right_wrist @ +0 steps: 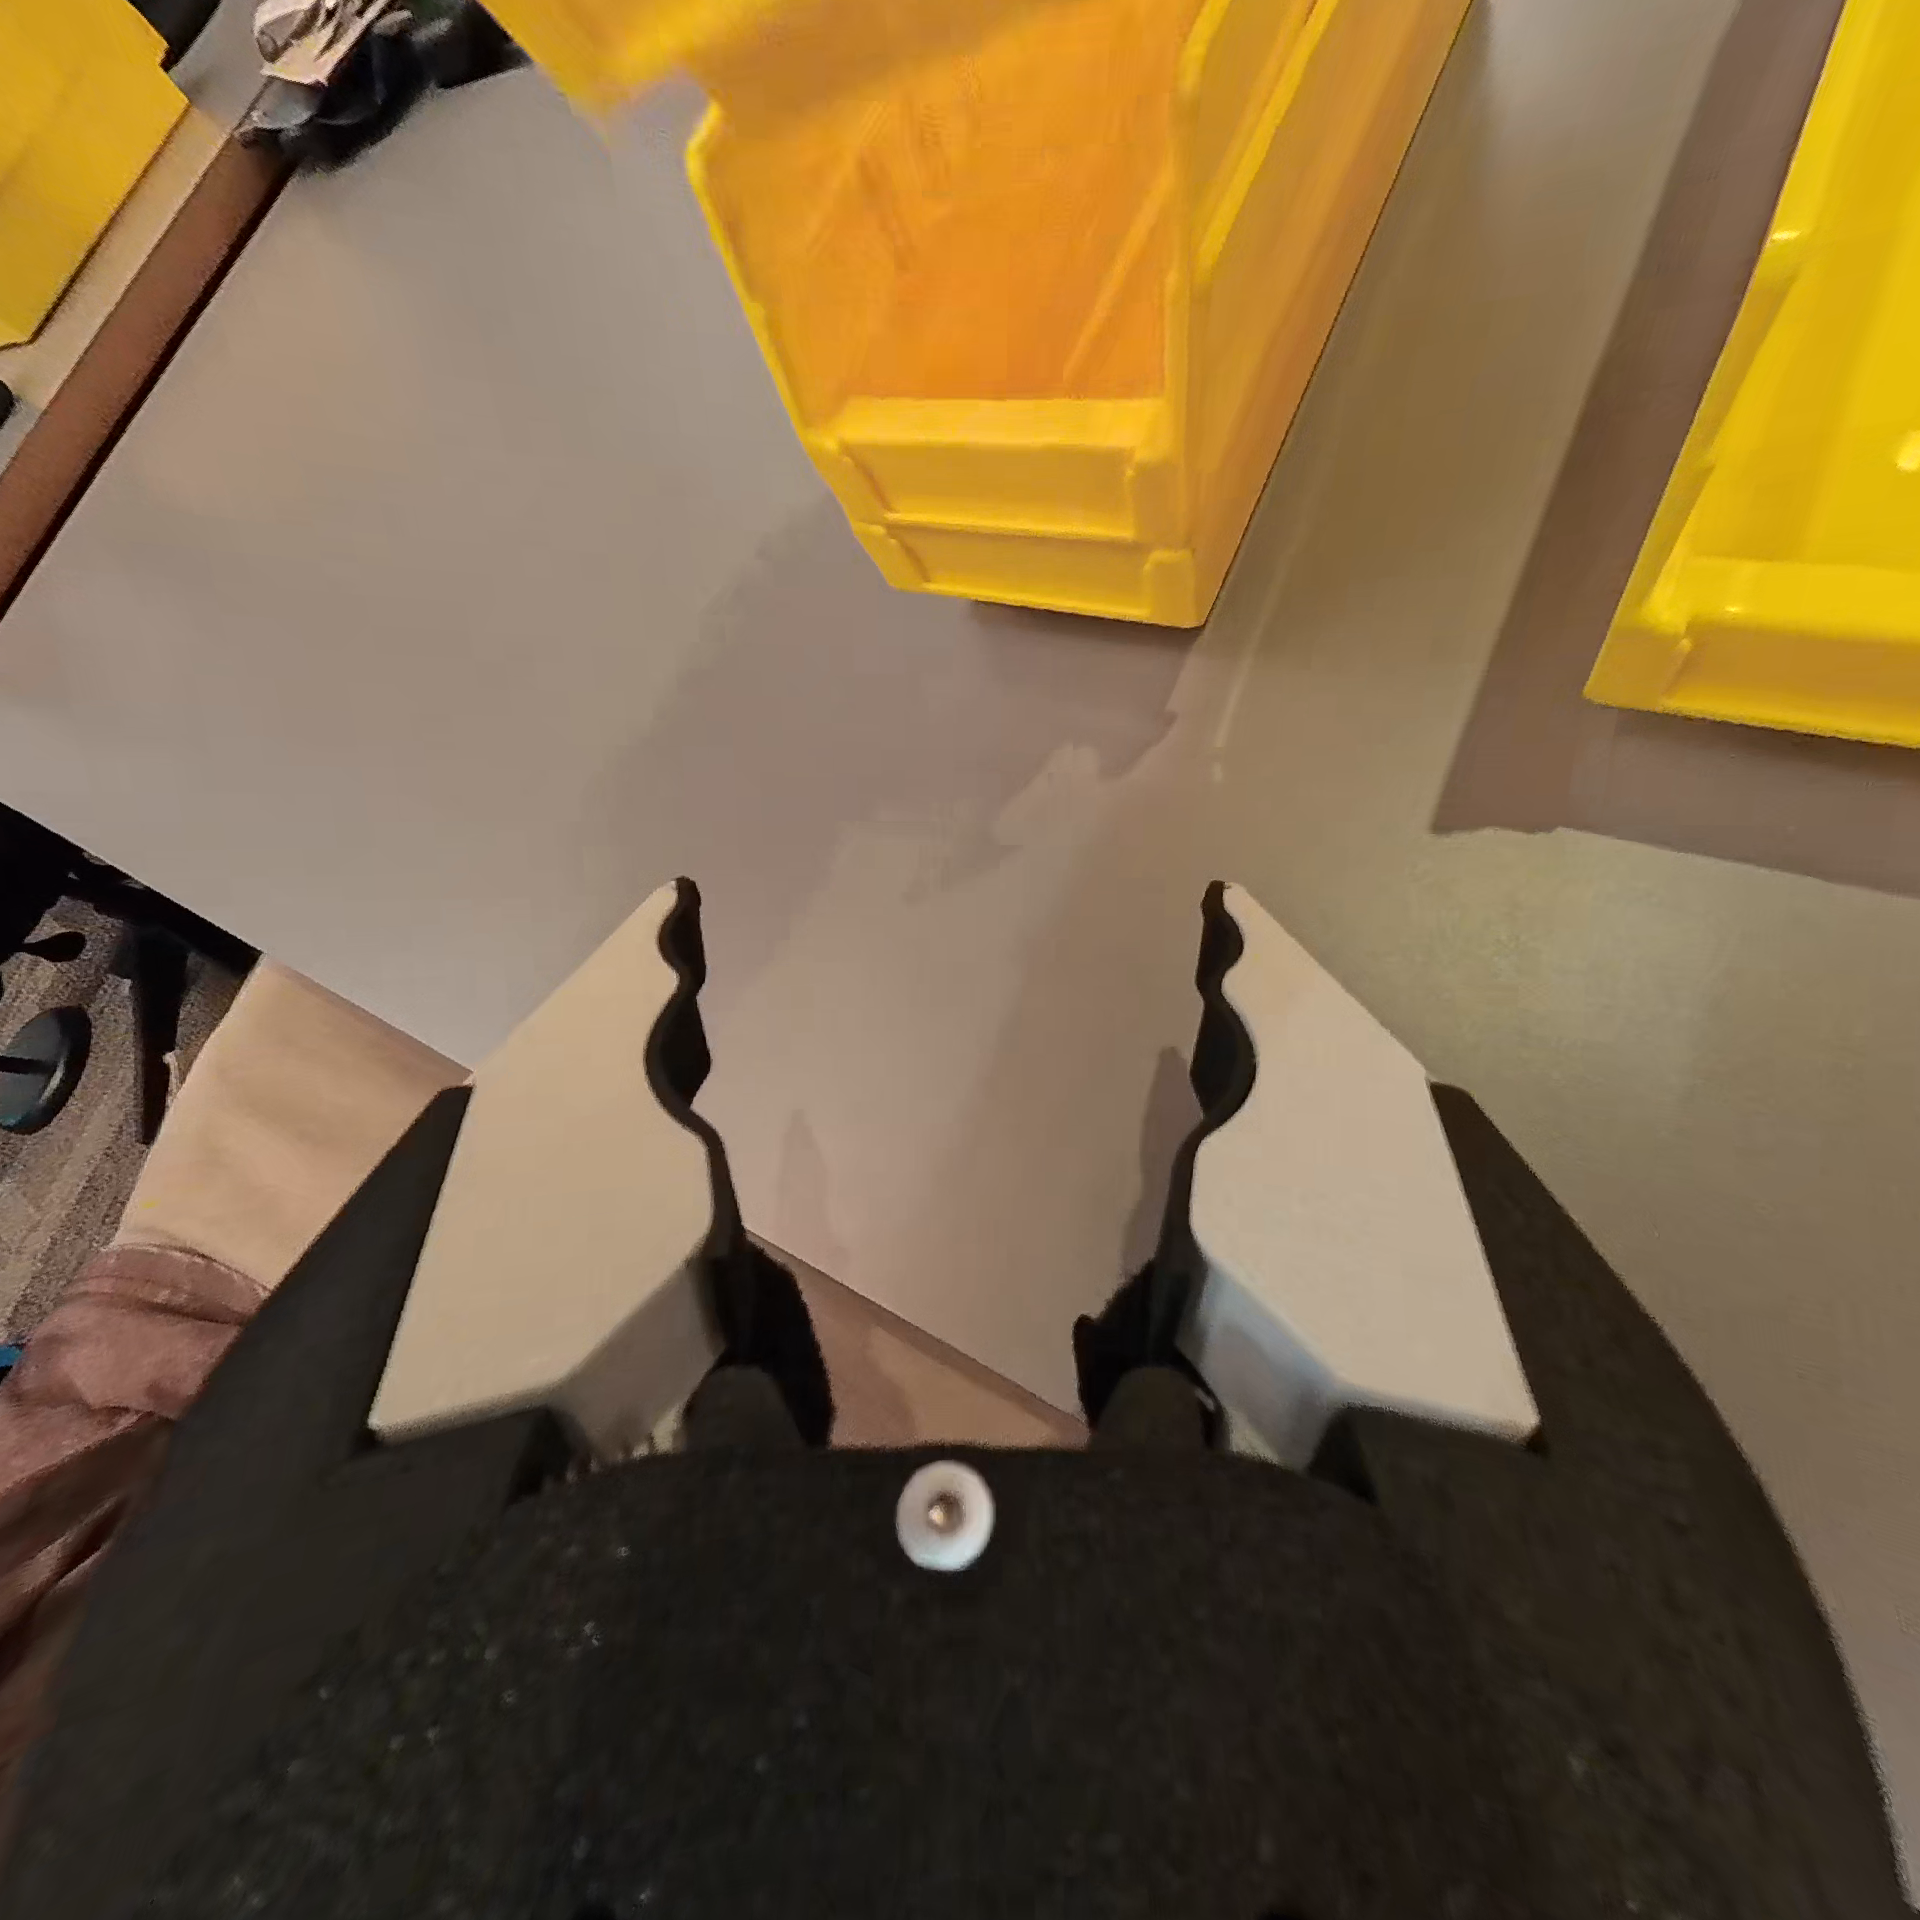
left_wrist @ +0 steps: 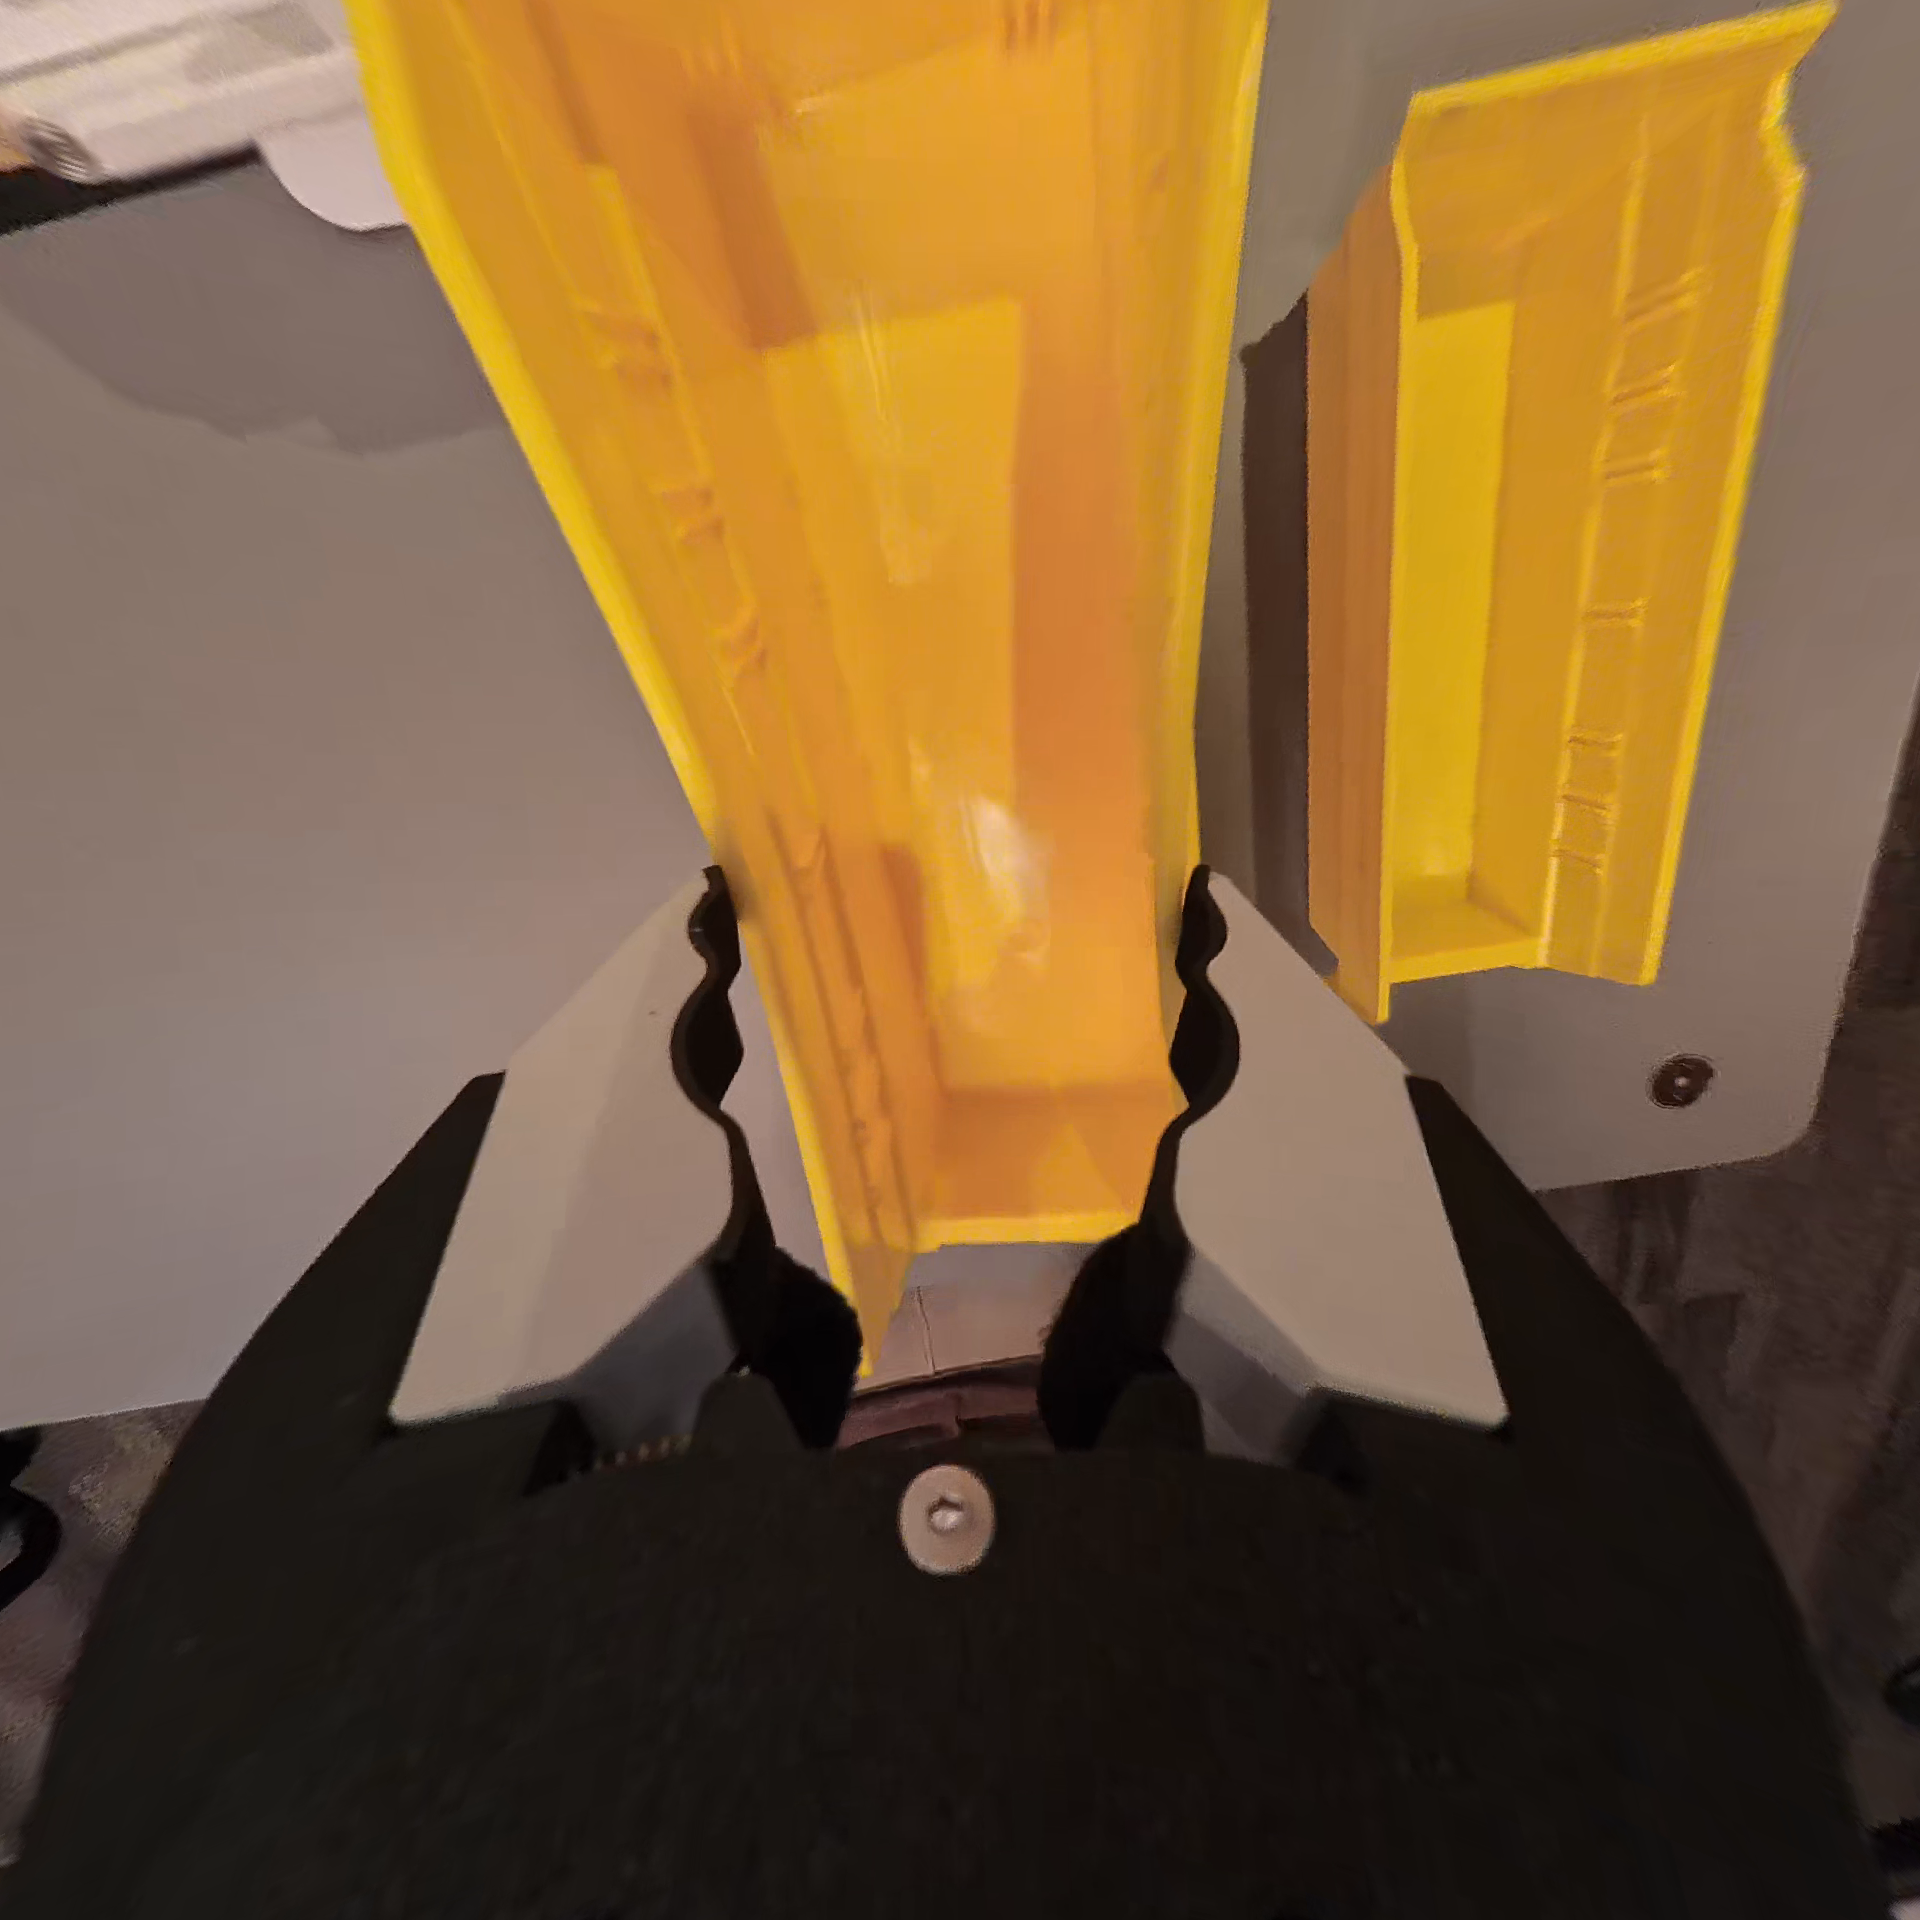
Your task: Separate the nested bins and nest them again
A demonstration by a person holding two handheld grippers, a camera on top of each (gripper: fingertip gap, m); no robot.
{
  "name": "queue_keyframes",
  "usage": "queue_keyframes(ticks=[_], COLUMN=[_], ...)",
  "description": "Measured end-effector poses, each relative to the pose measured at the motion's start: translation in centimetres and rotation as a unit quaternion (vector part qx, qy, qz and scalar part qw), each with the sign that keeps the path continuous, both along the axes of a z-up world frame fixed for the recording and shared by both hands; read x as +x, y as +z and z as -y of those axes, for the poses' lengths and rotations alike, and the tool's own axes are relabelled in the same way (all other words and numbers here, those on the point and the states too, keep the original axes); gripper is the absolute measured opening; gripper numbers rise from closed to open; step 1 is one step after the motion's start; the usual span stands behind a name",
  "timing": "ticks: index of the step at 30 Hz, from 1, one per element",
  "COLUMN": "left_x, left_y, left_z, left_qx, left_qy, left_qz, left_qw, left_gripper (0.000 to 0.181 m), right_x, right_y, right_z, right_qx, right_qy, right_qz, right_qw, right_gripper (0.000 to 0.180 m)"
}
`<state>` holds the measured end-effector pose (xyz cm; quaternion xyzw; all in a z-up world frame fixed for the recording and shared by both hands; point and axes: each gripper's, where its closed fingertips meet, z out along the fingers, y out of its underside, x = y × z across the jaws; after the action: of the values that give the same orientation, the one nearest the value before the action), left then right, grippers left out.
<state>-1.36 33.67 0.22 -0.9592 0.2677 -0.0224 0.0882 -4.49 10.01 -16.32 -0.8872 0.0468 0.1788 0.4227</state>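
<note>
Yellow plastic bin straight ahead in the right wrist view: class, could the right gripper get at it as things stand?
Probably yes: the right gripper is open and empty, with only bare grey tabletop before the yellow plastic bin.

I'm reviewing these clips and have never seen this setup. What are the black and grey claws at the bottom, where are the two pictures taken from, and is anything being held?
Each claw is a hand-held two-finger gripper with a camera looking along its fingers. One picture comes from the left gripper, whose fingers straddle a long yellow bin; whether they press on it is unclear. A second yellow bin lies beside it on the grey table. The other picture comes from the right gripper, open and empty, above the table.
</note>
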Motion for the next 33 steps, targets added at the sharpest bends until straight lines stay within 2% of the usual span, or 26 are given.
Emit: queue_keyframes(ticks=[5,9,12,16,25,31,33], left_x=[-6.0,-13.9,-18.7,-20.8,-16.4,-15.2,-15.0], left_y=[6.2,6.5,4.3,-0.4,-11.1,-15.2,-15.4], left_z=[-2.6,-5.0,-6.3,-6.8,-6.0,-6.0,-6.4], left_qx=[0.027,0.038,0.033,0.013,-0.036,-0.028,-0.015], left_qy=[0.011,0.026,0.051,0.063,0.039,0.031,0.035], left_qz=[0.003,-0.037,-0.046,-0.038,-0.041,-0.071,-0.066], left_qw=[1.0,0.998,0.997,0.997,0.998,0.997,0.997], left_gripper=[0.084,0.085,0.085,0.085,0.088,0.091,0.093], right_x=[-0.4,-0.9,-1.5,-2.4,-2.6,-1.5,-1.4], right_y=[0.6,0.6,0.4,-0.1,-1.6,-1.5,-1.4], right_z=[0.0,-0.2,-0.5,-0.9,-0.4,-0.1,-0.1], right_qx=[0.015,0.019,0.018,0.013,-0.01,-0.01,-0.011], right_qy=[0.002,0.006,0.011,0.021,0.029,0.017,0.015], right_qz=[0.001,0.009,0.017,0.03,0.042,0.023,0.018], right_qw=[1.0,1.0,1.0,0.999,0.999,1.0,1.0], right_gripper=[0.093,0.092,0.092,0.091,0.091,0.091,0.091])
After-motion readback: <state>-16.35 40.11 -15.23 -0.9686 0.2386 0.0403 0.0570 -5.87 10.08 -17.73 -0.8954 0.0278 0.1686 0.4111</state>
